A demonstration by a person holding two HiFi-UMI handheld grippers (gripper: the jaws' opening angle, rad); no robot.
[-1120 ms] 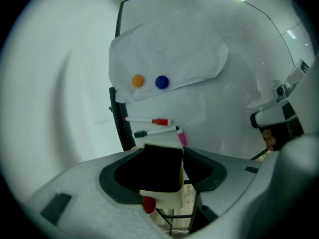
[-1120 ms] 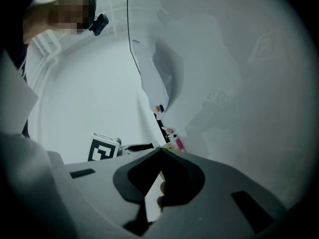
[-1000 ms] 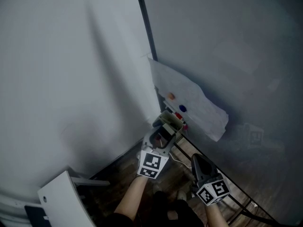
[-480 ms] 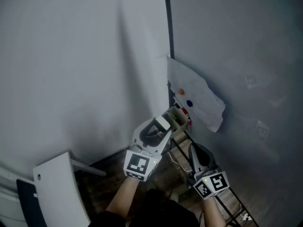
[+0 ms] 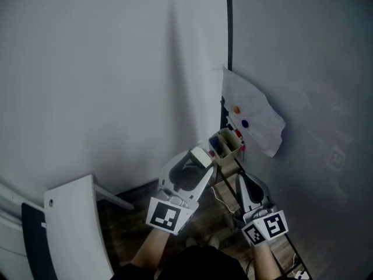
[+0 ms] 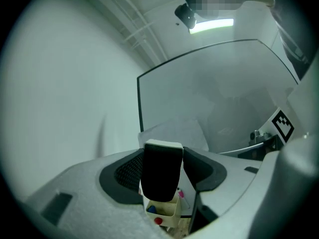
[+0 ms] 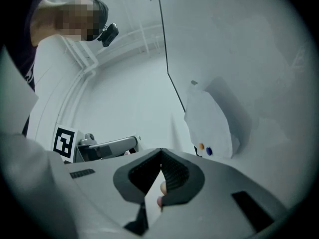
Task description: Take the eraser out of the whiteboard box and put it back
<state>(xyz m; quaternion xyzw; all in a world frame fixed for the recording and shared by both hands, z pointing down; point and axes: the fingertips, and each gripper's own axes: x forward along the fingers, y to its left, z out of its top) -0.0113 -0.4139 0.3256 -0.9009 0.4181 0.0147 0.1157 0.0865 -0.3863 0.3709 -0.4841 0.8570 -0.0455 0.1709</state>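
My left gripper point(image 5: 200, 157) is shut on the eraser point(image 5: 199, 154), a white block with a black felt face. In the left gripper view the eraser point(image 6: 160, 176) stands upright between the jaws of that gripper point(image 6: 162, 159). The cream whiteboard box point(image 6: 164, 212) shows just below and beyond it, with marker caps inside. In the head view the box point(image 5: 226, 144) hangs at the whiteboard's lower left corner, just right of the eraser. My right gripper point(image 5: 248, 186) is lower and to the right, shut on nothing. Its pads meet in the right gripper view point(image 7: 161, 155).
The whiteboard point(image 5: 303, 69) fills the right side, its dark frame edge point(image 5: 229, 34) against a plain wall point(image 5: 87, 69). A white paper sheet point(image 5: 254, 116) with an orange point(image 5: 236, 109) and a blue magnet point(image 5: 245, 123) hangs above the box. A white panel point(image 5: 76, 226) stands lower left.
Both grippers have risen. The left one has lifted the eraser up beside the box. The head view has swung so the whiteboard corner sits further right.
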